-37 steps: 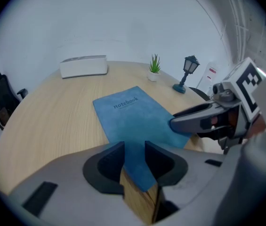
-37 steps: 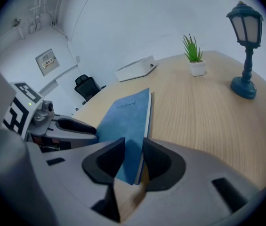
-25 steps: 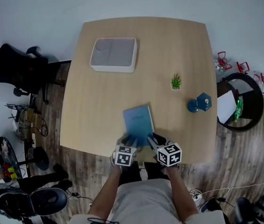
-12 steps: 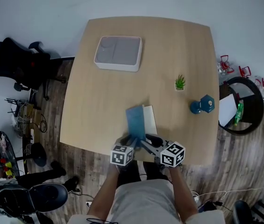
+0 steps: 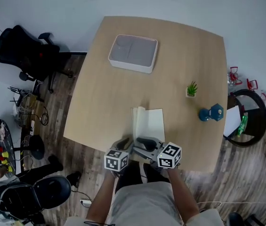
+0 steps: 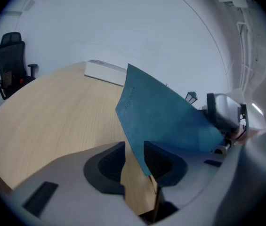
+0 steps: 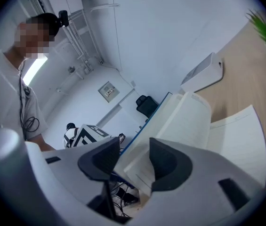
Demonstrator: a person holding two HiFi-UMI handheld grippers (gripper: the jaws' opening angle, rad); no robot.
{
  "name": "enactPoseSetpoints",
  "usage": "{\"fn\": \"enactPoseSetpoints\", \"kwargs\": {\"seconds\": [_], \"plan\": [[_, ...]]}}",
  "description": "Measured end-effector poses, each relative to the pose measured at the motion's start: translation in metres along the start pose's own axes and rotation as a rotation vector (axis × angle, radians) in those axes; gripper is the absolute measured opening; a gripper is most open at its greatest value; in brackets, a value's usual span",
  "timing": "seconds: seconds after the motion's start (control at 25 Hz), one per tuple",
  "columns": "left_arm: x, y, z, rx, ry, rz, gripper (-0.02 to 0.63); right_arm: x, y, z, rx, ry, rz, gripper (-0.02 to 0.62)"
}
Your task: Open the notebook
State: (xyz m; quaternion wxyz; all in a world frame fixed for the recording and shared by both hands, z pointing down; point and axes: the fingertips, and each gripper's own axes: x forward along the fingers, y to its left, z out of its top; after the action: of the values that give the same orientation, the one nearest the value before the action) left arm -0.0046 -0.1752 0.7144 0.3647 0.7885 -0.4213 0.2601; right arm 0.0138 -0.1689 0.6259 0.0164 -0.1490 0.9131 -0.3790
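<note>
The notebook point(image 5: 150, 124) lies near the table's front edge with white pages showing. Its blue cover point(image 6: 165, 112) stands raised along the left side. My left gripper point(image 5: 125, 145) is at the notebook's near left corner. In the left gripper view point(image 6: 133, 149) the cover's lower edge passes between the closing jaws and rests against the right finger, with a gap on the other side. My right gripper point(image 5: 143, 142) points level at the near edge. In the right gripper view point(image 7: 135, 147) fanned white pages point(image 7: 189, 121) and the cover sit loosely between its opening jaws.
On the wooden table point(image 5: 109, 102) a white box point(image 5: 133, 53) stands at the back, with a small potted plant point(image 5: 191, 89) and a blue dumbbell-shaped object point(image 5: 212, 112) to the right. A black office chair point(image 5: 27, 51) stands left of the table, a round black stool point(image 5: 248, 117) to the right.
The blue cover has swung up from flat to upright and white pages have come into sight. Both grippers drew back toward the table's front edge, the right one lifting.
</note>
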Motion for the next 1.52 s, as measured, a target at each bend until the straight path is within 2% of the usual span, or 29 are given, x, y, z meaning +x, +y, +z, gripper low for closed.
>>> {"fn": "enactPoseSetpoints", "kwargs": {"seconds": [0.2, 0.44, 0.6, 0.76, 0.92, 1.0, 1.52], "plan": [[-0.023, 0.026, 0.002, -0.048, -0.044, 0.040, 0.106, 0.033, 0.014, -0.010, -0.028, 0.077, 0.083, 0.190], [-0.044, 0.064, -0.006, -0.131, -0.076, 0.100, 0.103, 0.060, 0.021, -0.020, 0.006, 0.107, 0.172, 0.187], [-0.056, 0.085, -0.012, -0.170, -0.085, 0.144, 0.103, 0.074, 0.014, -0.035, 0.017, 0.162, 0.185, 0.187], [-0.063, 0.103, -0.023, -0.205, -0.078, 0.178, 0.103, 0.078, -0.004, -0.046, 0.044, 0.187, 0.136, 0.183], [-0.061, 0.114, -0.037, -0.244, -0.063, 0.196, 0.092, 0.071, -0.040, -0.059, 0.061, 0.225, -0.010, 0.192], [-0.059, 0.119, -0.042, -0.250, -0.047, 0.205, 0.091, 0.070, -0.047, -0.060, 0.063, 0.233, -0.043, 0.186], [-0.060, 0.139, -0.064, -0.265, 0.020, 0.244, 0.091, 0.085, -0.047, -0.075, 0.077, 0.355, -0.074, 0.221]]}}
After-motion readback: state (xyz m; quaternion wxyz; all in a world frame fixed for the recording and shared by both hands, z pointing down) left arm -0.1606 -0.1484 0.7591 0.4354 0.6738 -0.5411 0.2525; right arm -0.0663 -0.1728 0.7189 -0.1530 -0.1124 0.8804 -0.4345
